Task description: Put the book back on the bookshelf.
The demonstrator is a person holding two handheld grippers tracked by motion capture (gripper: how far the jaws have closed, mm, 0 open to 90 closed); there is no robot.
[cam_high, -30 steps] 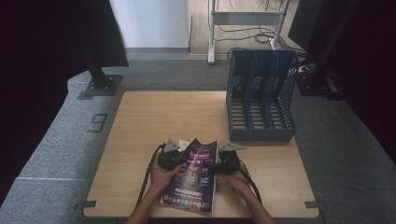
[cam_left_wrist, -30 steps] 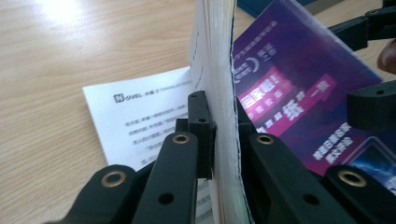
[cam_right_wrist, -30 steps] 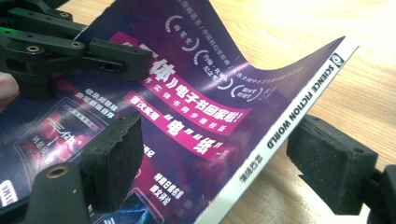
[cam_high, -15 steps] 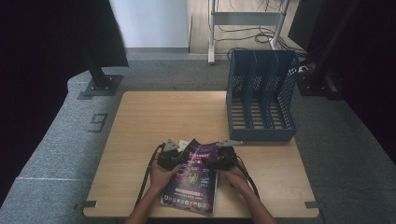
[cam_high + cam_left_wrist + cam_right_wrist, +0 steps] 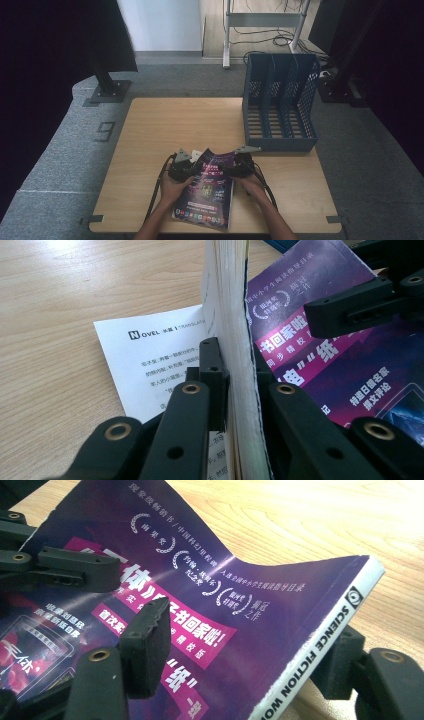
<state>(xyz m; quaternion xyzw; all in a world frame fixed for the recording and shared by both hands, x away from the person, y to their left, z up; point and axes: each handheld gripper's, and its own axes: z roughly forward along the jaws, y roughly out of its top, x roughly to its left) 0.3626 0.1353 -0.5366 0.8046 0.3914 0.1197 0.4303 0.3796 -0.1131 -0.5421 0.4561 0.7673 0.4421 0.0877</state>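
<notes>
The magazine [image 5: 206,192] lies at the near edge of the wooden table [image 5: 165,125], well in front of the blue file rack [image 5: 280,107]. The left gripper [image 5: 186,167] is clamped tight on its page edge, lifting that side, probably to steady it. The right gripper [image 5: 239,165] straddles the spine, jaws just closing, pads not yet pressing. Grey carpet [image 5: 55,165] surrounds the table, dark curtains [image 5: 45,45] beyond.
</notes>
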